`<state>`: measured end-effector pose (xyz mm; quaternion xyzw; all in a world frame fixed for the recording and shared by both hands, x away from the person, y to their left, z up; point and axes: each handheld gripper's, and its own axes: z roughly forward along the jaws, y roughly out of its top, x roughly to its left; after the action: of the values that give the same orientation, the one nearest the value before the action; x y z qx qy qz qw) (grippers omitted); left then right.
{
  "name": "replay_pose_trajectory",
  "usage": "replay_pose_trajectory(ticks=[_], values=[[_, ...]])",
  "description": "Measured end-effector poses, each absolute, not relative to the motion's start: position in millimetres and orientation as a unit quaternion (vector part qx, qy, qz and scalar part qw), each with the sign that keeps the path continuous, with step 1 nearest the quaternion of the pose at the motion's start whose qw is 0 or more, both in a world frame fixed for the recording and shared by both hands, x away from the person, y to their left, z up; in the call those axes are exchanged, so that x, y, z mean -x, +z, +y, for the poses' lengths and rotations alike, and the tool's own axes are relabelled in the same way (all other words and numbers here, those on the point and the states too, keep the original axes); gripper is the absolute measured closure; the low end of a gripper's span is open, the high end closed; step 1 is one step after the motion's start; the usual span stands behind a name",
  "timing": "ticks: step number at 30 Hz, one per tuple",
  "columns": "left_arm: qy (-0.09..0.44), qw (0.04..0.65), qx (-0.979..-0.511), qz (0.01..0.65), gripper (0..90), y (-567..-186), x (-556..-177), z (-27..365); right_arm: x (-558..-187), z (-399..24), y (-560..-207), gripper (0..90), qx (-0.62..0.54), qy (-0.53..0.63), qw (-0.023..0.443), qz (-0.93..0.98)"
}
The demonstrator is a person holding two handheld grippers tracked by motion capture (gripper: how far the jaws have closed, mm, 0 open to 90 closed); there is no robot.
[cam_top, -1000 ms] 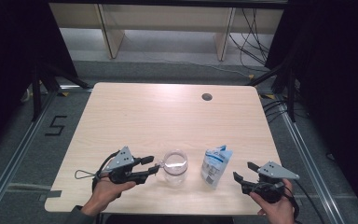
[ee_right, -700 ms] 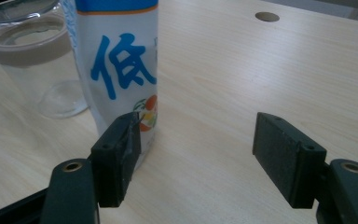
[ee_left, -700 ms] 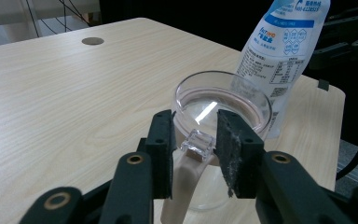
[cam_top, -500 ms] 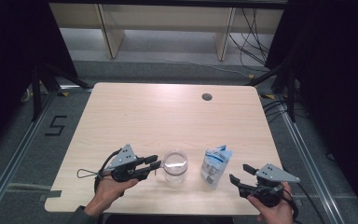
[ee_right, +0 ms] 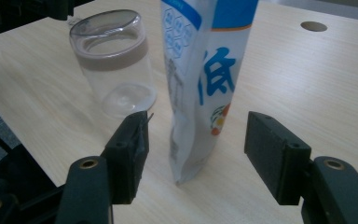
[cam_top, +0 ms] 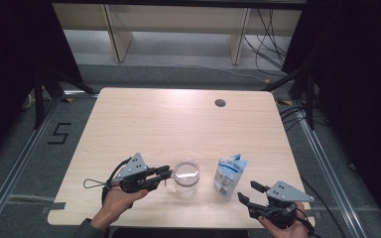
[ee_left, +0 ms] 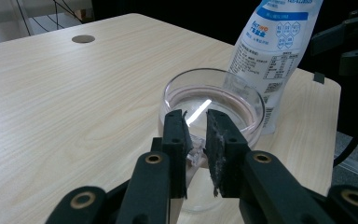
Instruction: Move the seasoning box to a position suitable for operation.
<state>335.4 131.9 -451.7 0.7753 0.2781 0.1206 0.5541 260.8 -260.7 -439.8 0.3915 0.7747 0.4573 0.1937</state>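
A clear glass jar [cam_top: 186, 174] with a brownish band under its rim stands near the table's front edge. My left gripper [cam_top: 168, 173] reaches it from the left. Seen along that gripper, the jaws [ee_left: 196, 126] straddle the jar's [ee_left: 242, 100] near rim and have just been closing; a narrow gap still shows between the pads. A white and blue pouch [cam_top: 229, 174] stands upright to the right of the jar. My right gripper [cam_top: 247, 192] sits low at its right; its jaws [ee_right: 199, 128] have just been closing, with the pouch [ee_right: 200, 60] between them, untouched.
The wooden table [cam_top: 144, 124] has a round cable hole [cam_top: 220, 103] at the back right. The right hand is close to the front right corner. Shelving and cables lie beyond the far edge, with dark frames at both sides.
The left jaws have narrowed around the jar's rim while that hand stayed put. The right gripper has slid towards the pouch, and its jaws have drawn a little closer.
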Motion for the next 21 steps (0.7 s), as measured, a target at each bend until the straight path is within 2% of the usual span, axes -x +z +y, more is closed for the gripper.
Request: replay_pose_trajectory(ticks=[10, 14, 17, 18, 21], values=[[0.112, 0.554, -0.778, 0.275, 78.2, -452.1, -335.7, 131.0, -251.4, -253.6, -444.9, 51.8, -0.349, 0.479, 0.193, 0.782], [0.111, 0.554, -0.778, 0.276, 78.2, -452.3, -336.1, 131.2, -248.2, -245.3, -448.6, 59.9, -0.344, 0.492, 0.18, 0.779], [0.113, 0.553, -0.778, 0.276, 78.3, -452.2, -336.0, 131.2, -248.6, -240.1, -450.0, 63.0, -0.319, 0.493, 0.187, 0.788], [0.113, 0.554, -0.778, 0.275, 78.3, -452.4, -335.9, 131.1, -246.7, -237.0, -450.9, 63.9, -0.33, 0.497, 0.17, 0.784], [0.113, 0.554, -0.778, 0.275, 79.3, -452.6, -336.6, 130.5, -248.2, -229.8, -453.8, 64.9, -0.314, 0.5, 0.174, 0.788]])
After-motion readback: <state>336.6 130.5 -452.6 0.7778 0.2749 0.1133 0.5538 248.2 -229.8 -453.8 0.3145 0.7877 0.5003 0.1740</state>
